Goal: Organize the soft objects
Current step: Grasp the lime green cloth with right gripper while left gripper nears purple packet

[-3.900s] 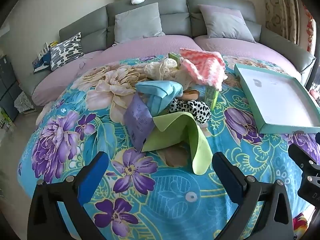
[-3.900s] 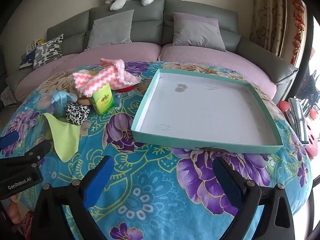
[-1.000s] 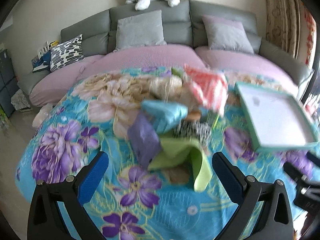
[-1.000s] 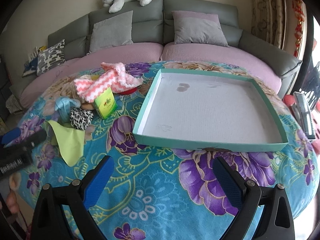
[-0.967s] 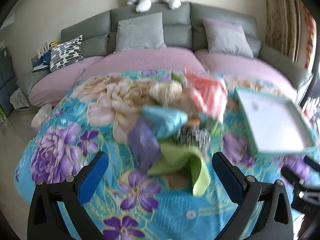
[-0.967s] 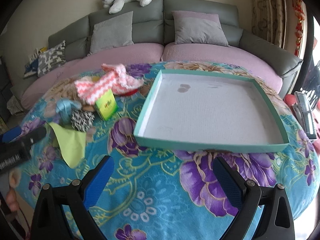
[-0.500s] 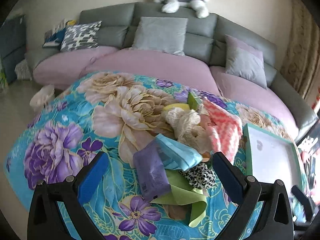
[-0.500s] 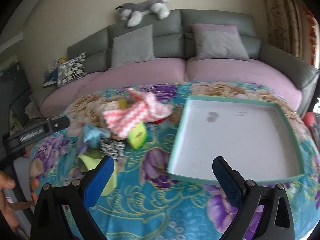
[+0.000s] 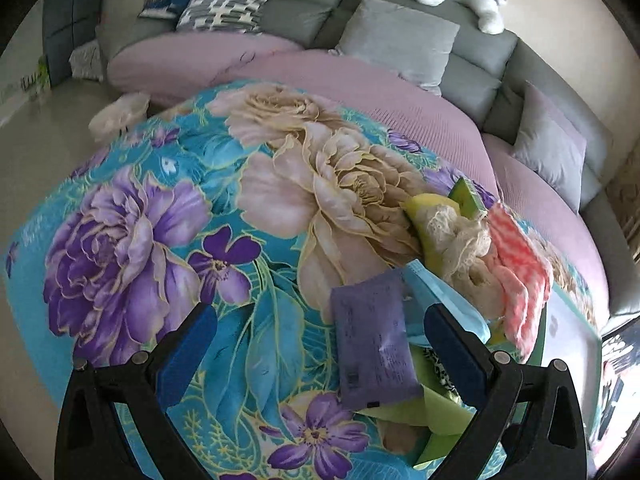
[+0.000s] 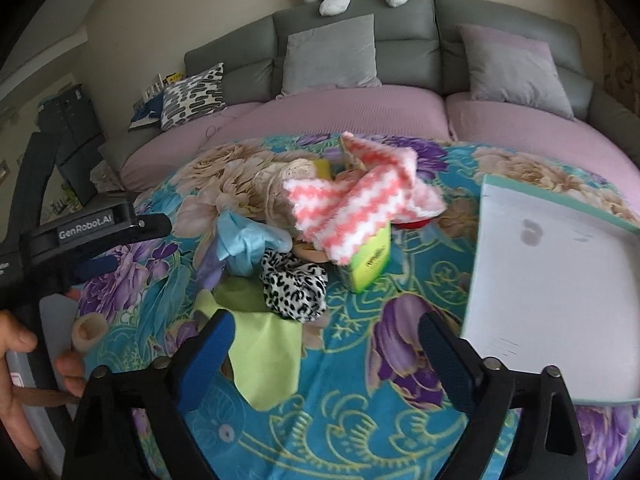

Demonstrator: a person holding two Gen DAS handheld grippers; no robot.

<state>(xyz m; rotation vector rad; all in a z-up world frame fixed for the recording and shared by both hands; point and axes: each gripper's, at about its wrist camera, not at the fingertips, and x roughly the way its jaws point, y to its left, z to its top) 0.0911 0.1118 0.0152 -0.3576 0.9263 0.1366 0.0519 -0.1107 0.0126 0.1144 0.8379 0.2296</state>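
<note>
From my left wrist camera, my left gripper (image 9: 316, 344) hangs over the floral teal blanket (image 9: 168, 208) with its blue pads spread wide and nothing between them but cloth pattern and the near corner of the flat purple plastic packet (image 9: 372, 348). That packet lies at the near edge of the heap of soft things; it looks thin, light and slick, so I would pinch it by a short edge, not across its face. Beyond the packet sit the light blue crumpled cloth (image 9: 444, 292), the cream crocheted lace bundle (image 9: 460, 248) and the pink-and-white zigzag fleece cloth (image 9: 520, 280). All look limp and weightless, best taken at a raised fold.

From my right wrist camera, my right gripper (image 10: 326, 344) has its jaws closing a little, yet they are wide apart and empty. The lime green thin cloth (image 10: 268, 356) lies just beyond my left-hand pad, touching the leopard-print black-and-white fabric scrunchie (image 10: 294, 288), which is springy and easy to pinch through its bulk. The shallow white tray with a teal rim (image 10: 560, 272) waits empty, right of the heap. The small green cardboard box (image 10: 370, 264) under the fleece is stiff.
</note>
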